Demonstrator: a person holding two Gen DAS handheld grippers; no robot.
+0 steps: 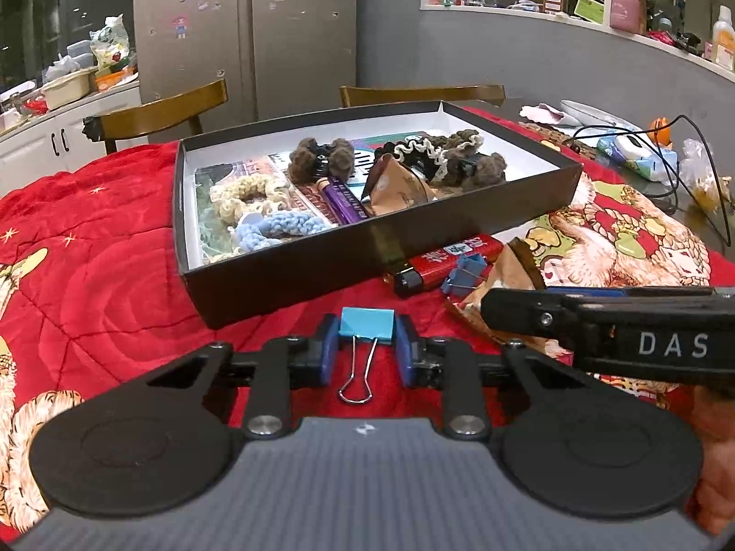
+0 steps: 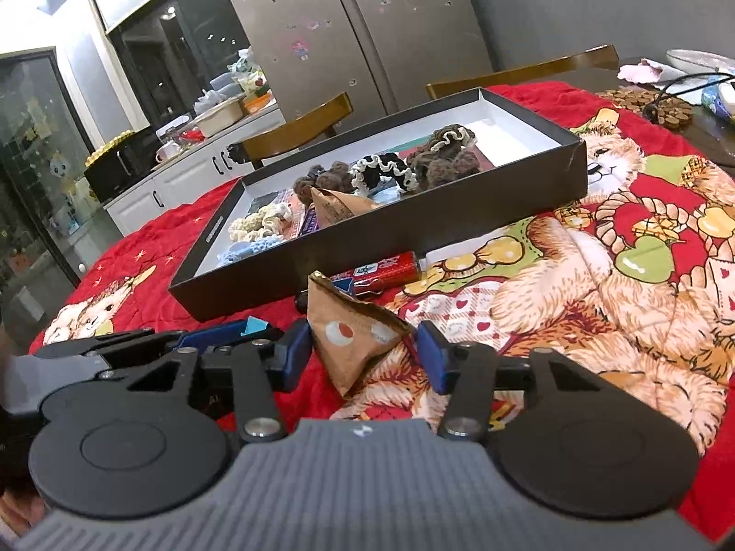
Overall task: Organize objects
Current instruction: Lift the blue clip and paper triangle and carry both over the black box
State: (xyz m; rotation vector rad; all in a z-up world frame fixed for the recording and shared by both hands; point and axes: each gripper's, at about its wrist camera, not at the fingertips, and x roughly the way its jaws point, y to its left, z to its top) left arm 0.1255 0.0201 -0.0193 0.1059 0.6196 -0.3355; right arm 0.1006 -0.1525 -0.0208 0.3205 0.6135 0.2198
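Note:
A light blue binder clip [image 1: 366,326] lies on the red quilt just in front of the black box [image 1: 413,238]. My left gripper [image 1: 366,344] is shut on it, a blue pad against each side and the wire handle pointing back at me. A brown paper packet [image 2: 358,340] stands on the quilt, and my right gripper [image 2: 363,351] is shut on it. The right gripper's finger [image 1: 528,317] shows in the left wrist view, over the packet. The box holds several knitted scrunchies, another brown packet and a purple tube.
A red lighter [image 1: 441,259] and a small dark blue binder clip [image 1: 464,273] lie against the box's front wall. Two wooden chairs [image 1: 165,110] stand behind the table. A black cable [image 1: 689,147], a tissue pack and a plate sit at the far right.

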